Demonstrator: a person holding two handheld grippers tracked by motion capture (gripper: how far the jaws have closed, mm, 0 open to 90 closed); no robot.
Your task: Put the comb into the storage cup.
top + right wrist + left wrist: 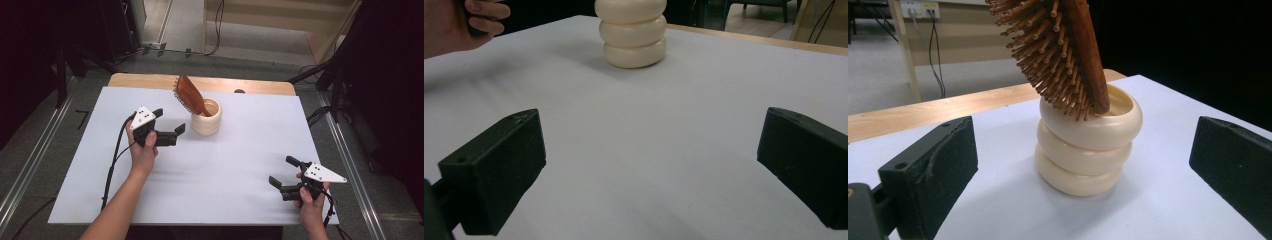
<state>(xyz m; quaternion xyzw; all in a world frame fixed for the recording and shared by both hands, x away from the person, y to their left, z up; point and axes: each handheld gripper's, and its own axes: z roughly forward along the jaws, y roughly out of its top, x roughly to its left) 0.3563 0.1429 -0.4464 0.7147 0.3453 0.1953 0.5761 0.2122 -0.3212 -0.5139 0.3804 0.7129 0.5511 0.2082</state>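
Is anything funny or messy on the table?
Nothing is spilled or broken. The wooden hairbrush stands handle-down in the cream holder, and it leans to one side with its bristles sticking out over the rim. Both grippers are open and touch nothing.

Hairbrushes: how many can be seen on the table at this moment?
1. The wooden hairbrush stands handle-down in the cream ribbed holder at the table's far middle, leaning left, bristles facing the left gripper. The holder's inside is partly hidden, so something smaller could sit there.
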